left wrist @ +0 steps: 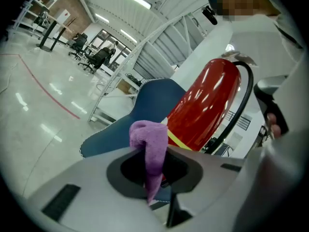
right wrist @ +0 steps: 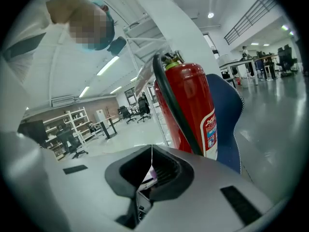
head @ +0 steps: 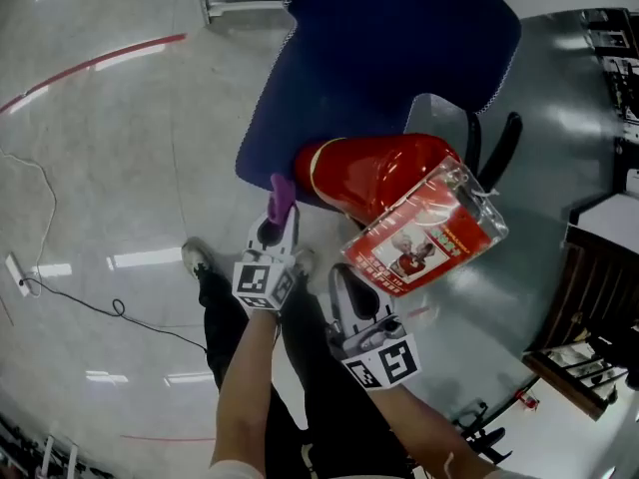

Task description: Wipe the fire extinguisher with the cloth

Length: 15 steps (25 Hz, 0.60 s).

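A red fire extinguisher (head: 384, 173) stands on a blue chair (head: 379, 48), with its black hose (head: 499, 153) on the right side. My left gripper (head: 279, 216) is shut on a purple cloth (head: 282, 193), a little left of the cylinder's base and apart from it. In the left gripper view the cloth (left wrist: 150, 144) sticks up from the jaws in front of the extinguisher (left wrist: 207, 105). My right gripper (head: 351, 285) is shut on the corner of a clear-sleeved red and white tag card (head: 424, 239) hanging from the extinguisher. The right gripper view shows the card's thin edge (right wrist: 151, 156) before the cylinder (right wrist: 186, 105).
The person's legs and a shoe (head: 195, 257) are below the chair. A cable (head: 60, 287) and a power strip (head: 17, 274) lie on the glossy floor at left, near a red floor line (head: 100, 63). Dark furniture (head: 599, 317) stands at right.
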### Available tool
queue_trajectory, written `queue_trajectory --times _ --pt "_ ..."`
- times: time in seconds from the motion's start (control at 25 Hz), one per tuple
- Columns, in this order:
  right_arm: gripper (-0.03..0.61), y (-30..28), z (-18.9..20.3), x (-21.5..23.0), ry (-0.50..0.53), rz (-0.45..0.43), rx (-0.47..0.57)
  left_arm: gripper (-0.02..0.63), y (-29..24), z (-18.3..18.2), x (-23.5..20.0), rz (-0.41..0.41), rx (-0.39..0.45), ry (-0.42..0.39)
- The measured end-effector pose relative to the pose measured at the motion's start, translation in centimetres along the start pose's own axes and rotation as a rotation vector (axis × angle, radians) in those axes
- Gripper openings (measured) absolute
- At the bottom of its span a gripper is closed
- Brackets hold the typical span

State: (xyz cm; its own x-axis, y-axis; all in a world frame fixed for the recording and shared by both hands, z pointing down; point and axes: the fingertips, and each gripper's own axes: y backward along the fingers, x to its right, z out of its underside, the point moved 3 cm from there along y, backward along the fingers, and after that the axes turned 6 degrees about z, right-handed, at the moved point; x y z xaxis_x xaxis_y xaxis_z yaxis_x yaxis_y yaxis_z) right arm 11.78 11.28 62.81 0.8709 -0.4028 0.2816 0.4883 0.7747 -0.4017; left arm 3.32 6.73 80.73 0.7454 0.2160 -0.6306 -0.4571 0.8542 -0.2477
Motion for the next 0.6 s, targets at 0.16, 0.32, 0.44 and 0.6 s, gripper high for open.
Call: queue_trajectory --times 0.16,0.32,0.44,0.6 --pt "0.014 -0.6 1.2 1.2 0.008 0.007 -0.038 0.061 -2.1 2.3 -0.2 0.008 -0.018 0.027" --pt "0.014 -0.8 1.2 1.8 0.007 0.003 -0.060 0.061 -3.9 3.2 -0.2 0.030 -0.006 0.086" --pt "0.014 -0.9 1.1 1.6 0.014 -0.014 -0.067 0.061 -4.2 2.9 -0.1 0.034 0.016 0.129" --pt "0.014 -1.2 1.0 1.4 0.008 -0.019 -0.064 0.061 -3.8 2.0 0.8 0.061 0.040 0.159"
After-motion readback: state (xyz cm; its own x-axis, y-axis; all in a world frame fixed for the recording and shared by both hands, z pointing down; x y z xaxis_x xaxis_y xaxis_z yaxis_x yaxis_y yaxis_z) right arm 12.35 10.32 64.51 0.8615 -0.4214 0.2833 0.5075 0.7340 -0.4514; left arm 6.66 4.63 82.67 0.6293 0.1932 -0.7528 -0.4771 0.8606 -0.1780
